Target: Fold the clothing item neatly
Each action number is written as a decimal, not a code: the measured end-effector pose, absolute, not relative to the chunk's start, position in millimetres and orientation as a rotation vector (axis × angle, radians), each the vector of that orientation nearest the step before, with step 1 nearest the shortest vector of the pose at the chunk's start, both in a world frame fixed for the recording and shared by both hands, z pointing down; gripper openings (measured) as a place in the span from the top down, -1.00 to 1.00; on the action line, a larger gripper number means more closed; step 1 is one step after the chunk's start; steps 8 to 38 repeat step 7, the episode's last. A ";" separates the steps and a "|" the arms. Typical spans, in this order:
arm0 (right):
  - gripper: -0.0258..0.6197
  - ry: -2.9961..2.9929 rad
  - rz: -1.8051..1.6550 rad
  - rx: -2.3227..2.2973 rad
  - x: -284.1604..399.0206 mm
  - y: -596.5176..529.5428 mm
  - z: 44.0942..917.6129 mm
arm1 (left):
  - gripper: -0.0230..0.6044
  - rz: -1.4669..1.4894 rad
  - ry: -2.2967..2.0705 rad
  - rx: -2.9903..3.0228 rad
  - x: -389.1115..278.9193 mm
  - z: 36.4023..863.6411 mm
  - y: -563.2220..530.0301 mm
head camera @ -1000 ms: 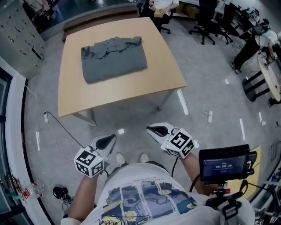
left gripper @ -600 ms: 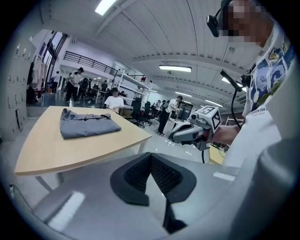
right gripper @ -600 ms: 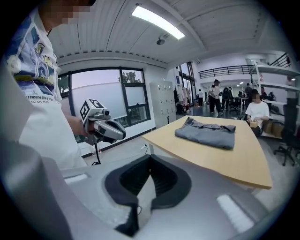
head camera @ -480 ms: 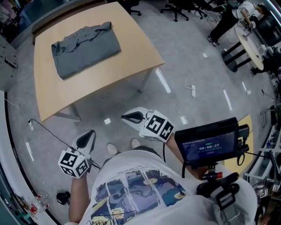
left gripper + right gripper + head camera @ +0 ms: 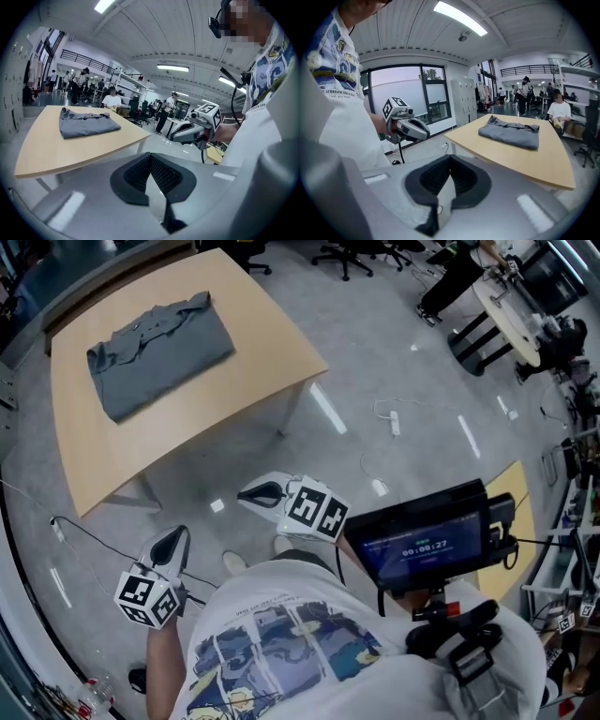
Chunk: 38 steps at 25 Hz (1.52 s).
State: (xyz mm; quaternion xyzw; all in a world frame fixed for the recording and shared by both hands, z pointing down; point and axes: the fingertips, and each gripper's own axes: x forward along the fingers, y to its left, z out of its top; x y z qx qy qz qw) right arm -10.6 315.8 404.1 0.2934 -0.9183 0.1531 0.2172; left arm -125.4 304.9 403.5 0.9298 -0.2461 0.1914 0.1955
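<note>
Left gripper (image 5: 174, 542) and right gripper (image 5: 253, 495) are both closed and empty, over the grey floor (image 5: 394, 352), well apart from the light wooden counter (image 5: 253, 371). The folded grey shirt (image 5: 157, 354) lies on the counter's far part, inside its edges. The person's white printed T-shirt (image 5: 300, 652) hides the nearest floor.

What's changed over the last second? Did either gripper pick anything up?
Only the view moved: the head camera swung, so the table and the folded grey shirt now sit further up-left in it. The left gripper and right gripper drifted left in the picture, clear of the table. Nothing was taken or let go. Both are shut and empty as before, and the shirt lies in the same spot.
</note>
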 end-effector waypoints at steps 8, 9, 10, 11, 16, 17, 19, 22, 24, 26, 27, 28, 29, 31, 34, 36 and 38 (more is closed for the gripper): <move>0.91 -2.570 0.425 0.759 22.3 316.9 416.5 | 0.90 0.560 -0.712 2.594 -87.5 414.4 308.2; 0.91 -2.570 0.425 0.759 22.3 316.9 416.5 | 0.90 0.560 -0.712 2.594 -87.5 414.4 308.2; 0.91 -2.570 0.425 0.759 22.3 316.9 416.5 | 0.90 0.560 -0.712 2.594 -87.5 414.4 308.2; 0.91 -2.570 0.425 0.759 22.3 316.9 416.5 | 0.90 0.560 -0.712 2.594 -87.5 414.4 308.2; 0.91 -2.570 0.425 0.759 22.3 316.9 416.5 | 0.90 0.560 -0.712 2.594 -87.5 414.4 308.2; 0.91 -2.570 0.425 0.759 22.3 316.9 416.5 | 0.90 0.560 -0.712 2.594 -87.5 414.4 308.2; 0.91 -2.570 0.425 0.759 22.3 316.9 416.5 | 0.90 0.560 -0.712 2.594 -87.5 414.4 308.2; 0.91 -2.570 0.425 0.759 22.3 316.9 416.5 | 0.90 0.560 -0.712 2.594 -87.5 414.4 308.2; 0.91 -2.570 0.425 0.759 22.3 316.9 416.5 | 0.90 0.560 -0.712 2.594 -87.5 414.4 308.2; 0.91 -2.570 0.425 0.759 22.3 316.9 416.5 | 0.90 0.560 -0.712 2.594 -87.5 414.4 308.2; 0.91 -2.570 0.425 0.759 22.3 316.9 416.5 | 0.90 0.560 -0.712 2.594 -87.5 414.4 308.2; 0.91 -2.570 0.425 0.759 22.3 316.9 416.5 | 0.90 0.560 -0.712 2.594 -87.5 414.4 308.2; 0.91 -2.570 0.425 0.759 22.3 316.9 416.5 | 0.90 0.560 -0.712 2.594 -87.5 414.4 308.2; 0.91 -2.570 0.425 0.759 22.3 316.9 416.5 | 0.90 0.560 -0.712 2.594 -87.5 414.4 308.2; 0.91 -2.570 0.425 0.759 22.3 316.9 416.5 | 0.90 0.560 -0.712 2.594 -87.5 414.4 308.2; 0.91 -2.570 0.425 0.759 22.3 316.9 416.5 | 0.90 0.560 -0.712 2.594 -87.5 414.4 308.2; 0.91 -2.570 0.425 0.759 22.3 316.9 416.5 | 0.90 0.560 -0.712 2.594 -87.5 414.4 308.2</move>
